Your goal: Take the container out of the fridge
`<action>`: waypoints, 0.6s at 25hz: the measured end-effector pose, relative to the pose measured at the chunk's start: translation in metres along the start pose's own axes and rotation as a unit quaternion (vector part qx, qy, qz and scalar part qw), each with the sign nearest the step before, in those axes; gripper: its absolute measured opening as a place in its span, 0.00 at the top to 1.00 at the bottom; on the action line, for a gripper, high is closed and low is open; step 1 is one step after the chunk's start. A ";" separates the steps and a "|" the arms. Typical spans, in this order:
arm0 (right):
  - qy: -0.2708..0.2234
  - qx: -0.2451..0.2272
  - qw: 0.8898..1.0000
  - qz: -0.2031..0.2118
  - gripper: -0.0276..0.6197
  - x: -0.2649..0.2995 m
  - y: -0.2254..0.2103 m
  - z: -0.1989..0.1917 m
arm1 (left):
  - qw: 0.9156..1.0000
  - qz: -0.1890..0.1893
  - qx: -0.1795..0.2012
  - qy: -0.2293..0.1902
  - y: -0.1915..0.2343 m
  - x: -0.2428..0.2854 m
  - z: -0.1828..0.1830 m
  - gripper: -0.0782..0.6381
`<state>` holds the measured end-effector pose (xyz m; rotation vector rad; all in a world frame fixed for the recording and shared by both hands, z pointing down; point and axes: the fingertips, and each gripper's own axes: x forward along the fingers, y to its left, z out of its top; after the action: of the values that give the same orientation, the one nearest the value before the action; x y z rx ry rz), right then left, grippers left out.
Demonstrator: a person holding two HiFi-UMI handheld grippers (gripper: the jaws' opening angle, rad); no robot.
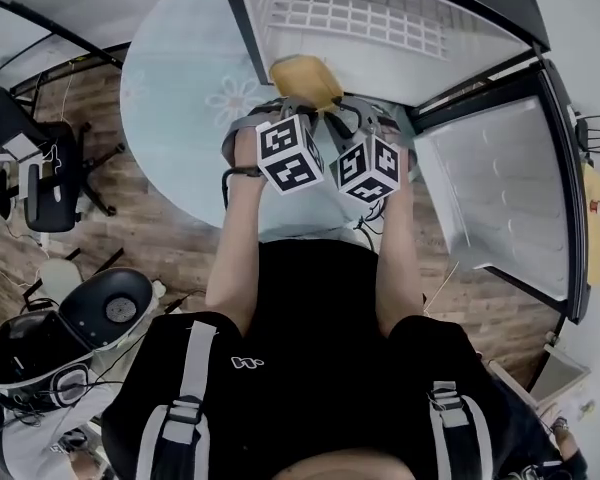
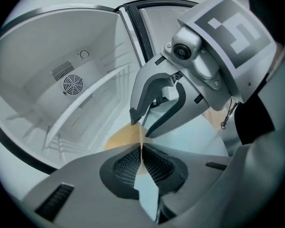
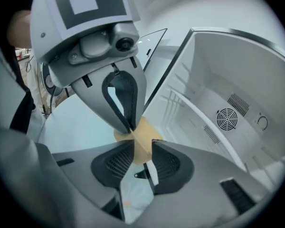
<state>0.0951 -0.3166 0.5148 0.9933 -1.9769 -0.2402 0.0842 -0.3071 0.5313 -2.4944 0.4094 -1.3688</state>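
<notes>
Left gripper view is showing the left gripper [image 2: 141,148] pinching the thin edge of the tan container [image 2: 119,139] at the fridge [image 2: 47,46] mouth; the right gripper [image 3: 140,144] is standing spread around it.

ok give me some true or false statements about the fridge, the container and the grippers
1. The fridge has its door open. True.
2. The container is blue. False: it is yellowish tan.
3. The left gripper is shut on the container's edge. True.
4. Only one gripper is at the container. False: the right gripper is at it too, with its jaws apart around it.
</notes>
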 end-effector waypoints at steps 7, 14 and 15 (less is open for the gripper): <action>0.010 -0.063 0.998 0.017 0.72 -0.017 0.007 0.003 | 0.996 0.010 0.093 0.005 -0.015 -0.028 0.022 0.85; -0.009 -0.116 0.993 -0.013 0.87 -0.048 -0.011 0.028 | 0.989 0.074 0.130 0.002 0.001 -0.063 0.050 0.85; -0.010 -0.121 0.992 -0.020 0.87 -0.055 -0.017 0.032 | 0.987 0.085 0.135 -0.001 0.004 -0.070 0.057 0.85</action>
<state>0.0950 -0.2941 0.4528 0.8762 -1.8942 -0.5026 0.0965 -0.2797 0.4463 -2.1897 0.3970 -1.2625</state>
